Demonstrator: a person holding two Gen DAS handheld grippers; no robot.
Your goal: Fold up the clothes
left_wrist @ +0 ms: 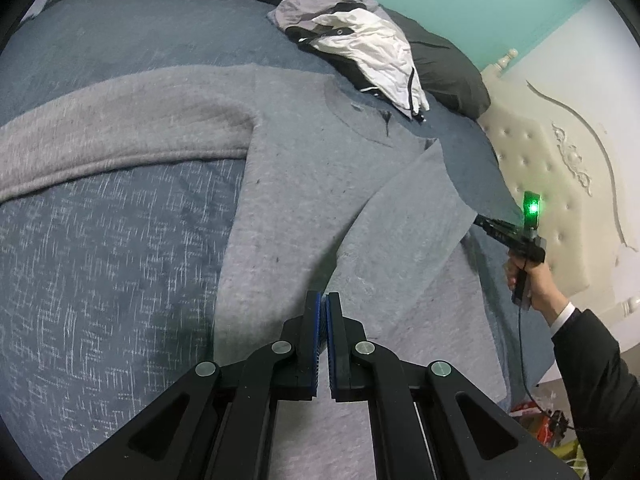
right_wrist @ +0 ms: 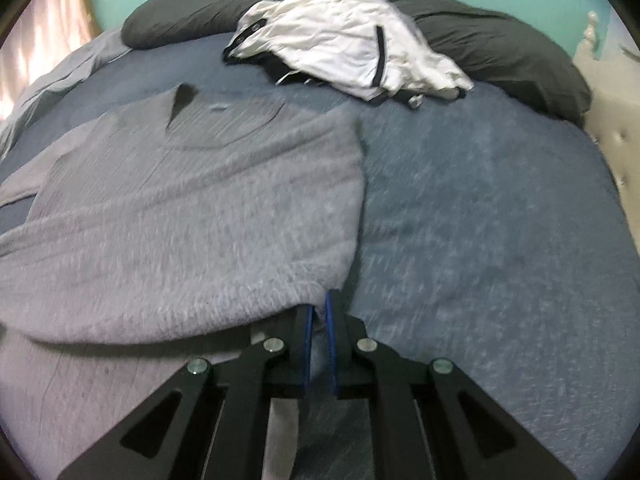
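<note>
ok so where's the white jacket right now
The white jacket lies crumpled at the far end of the bed, against the dark pillows, beyond the grey sweater; in the left wrist view it sits top centre.

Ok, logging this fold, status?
Right gripper shut on sweater edge, lifting it. Left gripper shut, over sweater. Crumpled white garment beyond, not in the way.

Sweater (right_wrist: 192, 216) hem — blurred, edge-cropped

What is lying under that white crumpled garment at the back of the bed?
Under the white garment a black piece of clothing pokes out at its edge, resting on the blue bedcover against the dark pillows. How far it extends underneath is covered.
</note>
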